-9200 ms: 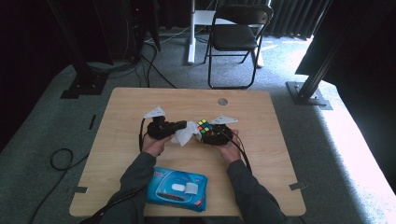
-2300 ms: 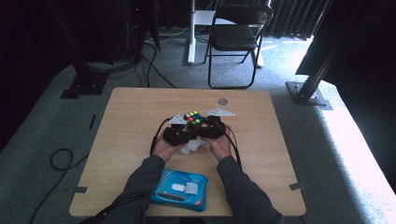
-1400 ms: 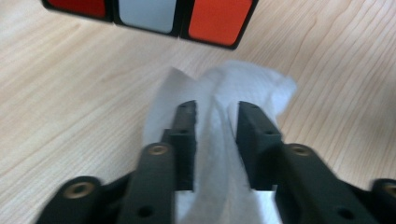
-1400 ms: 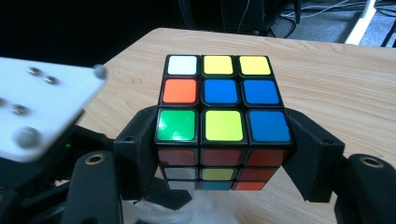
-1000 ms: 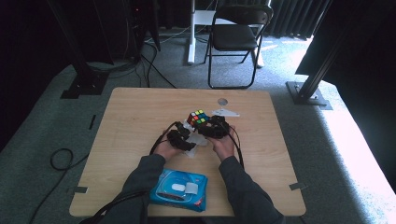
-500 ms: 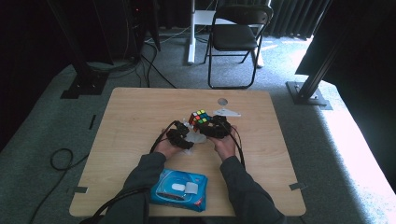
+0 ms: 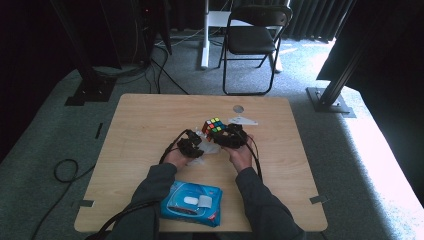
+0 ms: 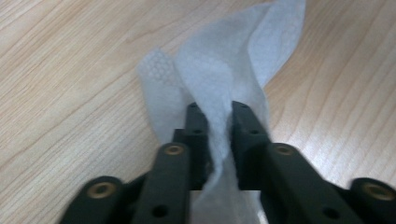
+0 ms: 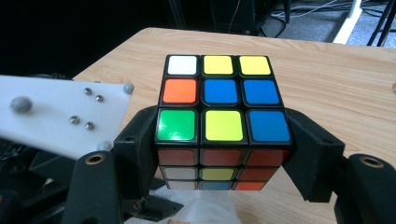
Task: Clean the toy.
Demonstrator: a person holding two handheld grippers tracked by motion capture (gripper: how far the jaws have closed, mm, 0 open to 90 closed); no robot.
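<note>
My left gripper (image 8: 212, 114) has just been closing and now pinches a white wipe (image 8: 219, 65) between its jaws, most of the sheet fanning out beyond the tips. My right gripper (image 9: 223, 135) clamps the puzzle cube (image 9: 219, 93) by its lower layer (top face clear above the jaws). I judge hard rubbing could twist the cube loose or pull the wipe free.

Recording lab or studio. Small wooden table (image 7: 150, 130) on grey carpet (image 7: 50, 140), dark curtains (image 7: 320, 20) at the far wall, black metal rig posts with floor plates left (image 7: 90, 90) and right (image 7: 332, 97), cables (image 7: 65, 172) loose on the floor, folding chair (image 7: 252, 40) beyond the table.
</note>
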